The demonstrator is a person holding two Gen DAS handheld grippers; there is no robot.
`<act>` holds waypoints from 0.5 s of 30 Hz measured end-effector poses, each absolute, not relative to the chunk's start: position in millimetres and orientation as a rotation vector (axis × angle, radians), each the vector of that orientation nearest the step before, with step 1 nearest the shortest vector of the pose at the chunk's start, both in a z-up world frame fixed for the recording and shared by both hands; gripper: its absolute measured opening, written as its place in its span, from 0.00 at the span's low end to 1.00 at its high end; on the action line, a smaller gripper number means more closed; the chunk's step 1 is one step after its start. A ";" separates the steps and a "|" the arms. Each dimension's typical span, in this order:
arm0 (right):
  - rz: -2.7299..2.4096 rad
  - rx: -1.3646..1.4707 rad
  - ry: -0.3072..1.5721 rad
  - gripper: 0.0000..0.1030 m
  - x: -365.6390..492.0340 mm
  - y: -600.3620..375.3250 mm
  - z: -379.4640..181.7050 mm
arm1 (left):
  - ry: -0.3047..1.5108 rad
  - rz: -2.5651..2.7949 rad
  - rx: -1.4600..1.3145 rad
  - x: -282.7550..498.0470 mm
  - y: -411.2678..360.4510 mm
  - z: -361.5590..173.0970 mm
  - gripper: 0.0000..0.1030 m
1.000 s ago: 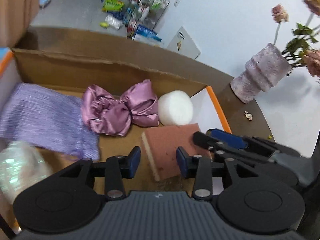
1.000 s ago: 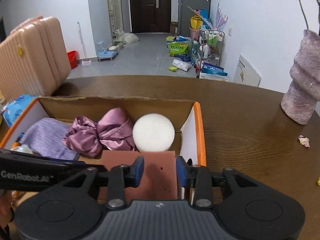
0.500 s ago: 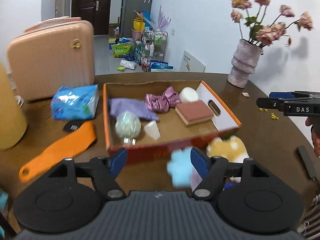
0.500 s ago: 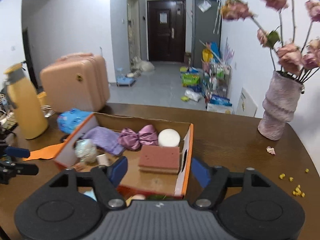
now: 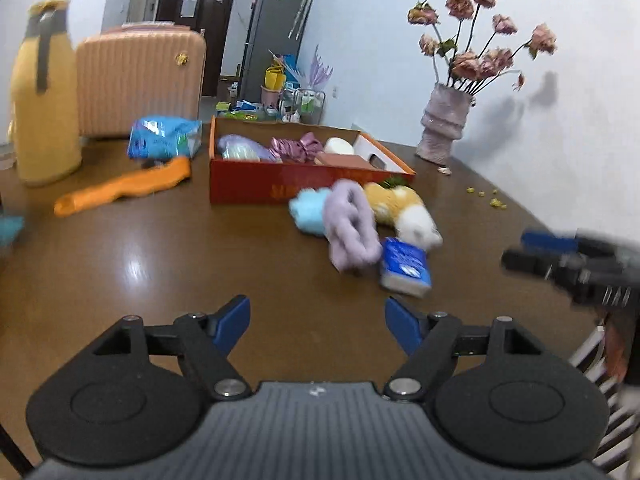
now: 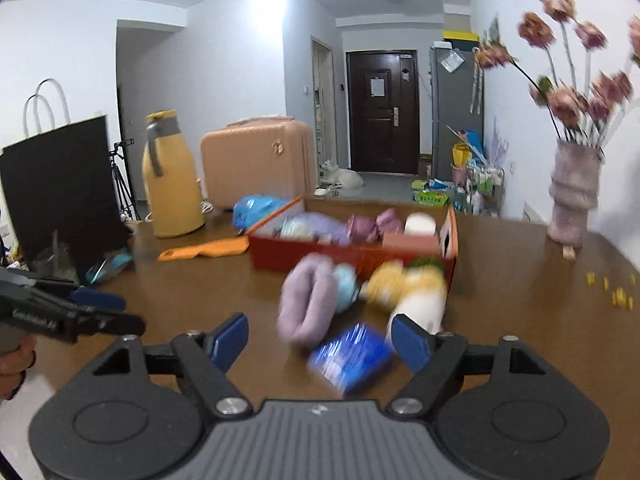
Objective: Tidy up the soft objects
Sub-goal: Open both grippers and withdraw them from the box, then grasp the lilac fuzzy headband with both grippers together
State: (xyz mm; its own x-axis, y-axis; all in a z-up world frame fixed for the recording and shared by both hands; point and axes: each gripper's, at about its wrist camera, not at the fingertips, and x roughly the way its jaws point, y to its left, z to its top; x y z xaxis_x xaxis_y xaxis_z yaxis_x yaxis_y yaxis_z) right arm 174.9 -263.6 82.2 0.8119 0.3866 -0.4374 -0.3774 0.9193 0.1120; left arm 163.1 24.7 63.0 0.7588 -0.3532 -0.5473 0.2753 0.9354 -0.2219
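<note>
An orange cardboard box (image 5: 256,188) (image 6: 304,254) stands mid-table and holds a purple cloth (image 5: 240,146), a satin bow (image 5: 294,148), a white round sponge (image 5: 338,146) and a pink sponge (image 5: 340,159). In front of it lie a light blue fluffy piece (image 5: 308,210), a lilac fluffy ring (image 5: 352,226) (image 6: 306,304), a yellow-white plush toy (image 5: 404,212) (image 6: 412,288) and a blue tissue pack (image 5: 406,268) (image 6: 350,356). My left gripper (image 5: 317,312) hovers well short of them, its jaws opening, nothing between. My right gripper (image 6: 320,328) is also opening and grips nothing; the tissue pack lies just beyond its fingers.
A yellow thermos (image 5: 44,108), a pink suitcase (image 5: 140,80), a blue packet (image 5: 164,142) and an orange strip (image 5: 120,190) sit left of the box. A vase of dried flowers (image 5: 446,128) stands back right, with yellow crumbs (image 5: 488,196) nearby. A black bag (image 6: 60,184) is far left.
Both grippers drew back from the box, where they hovered narrowly over the pink sponge, and their jaws spread wide. The soft pieces in front of the box came into view.
</note>
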 end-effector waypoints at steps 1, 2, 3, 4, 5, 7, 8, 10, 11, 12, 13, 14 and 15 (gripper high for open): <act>0.406 0.040 0.474 0.78 161.3 -262.4 72.5 | 0.624 -0.355 -0.164 152.9 25.9 57.3 0.76; 0.405 0.071 0.490 0.78 149.3 -261.7 63.3 | 0.633 -0.367 -0.196 148.0 26.8 53.0 0.76; 0.415 0.105 0.511 0.78 141.4 -261.9 56.7 | 0.652 -0.385 -0.225 144.7 28.5 49.0 0.76; 0.430 0.138 0.529 0.78 136.3 -262.9 52.0 | 0.662 -0.402 -0.235 143.3 30.0 47.6 0.76; 0.443 0.172 0.544 0.78 133.0 -264.2 49.1 | 0.662 -0.408 -0.234 143.2 31.6 47.7 0.76; 0.455 0.188 0.554 0.78 132.7 -263.9 49.1 | 0.655 -0.385 -0.210 147.7 32.2 49.7 0.76; 0.451 0.182 0.551 0.78 133.4 -262.5 49.5 | 0.652 -0.376 -0.206 150.7 32.8 49.9 0.76; 0.429 0.182 0.548 0.78 141.4 -260.3 49.9 | 0.657 -0.375 -0.223 158.6 33.7 48.6 0.76; 0.423 0.190 0.549 0.78 147.2 -258.7 49.1 | 0.664 -0.377 -0.233 162.6 33.2 46.4 0.76; 0.422 0.199 0.553 0.77 153.0 -256.6 46.6 | 0.672 -0.379 -0.238 166.8 32.3 43.8 0.76; 0.423 0.207 0.556 0.75 160.2 -254.1 44.6 | 0.682 -0.379 -0.238 171.2 30.9 40.1 0.76; 0.424 0.215 0.558 0.71 168.6 -251.4 41.8 | 0.696 -0.375 -0.237 176.4 29.9 36.2 0.76; 0.426 0.215 0.558 0.67 178.6 -247.4 39.7 | 0.707 -0.370 -0.236 180.4 30.0 33.1 0.76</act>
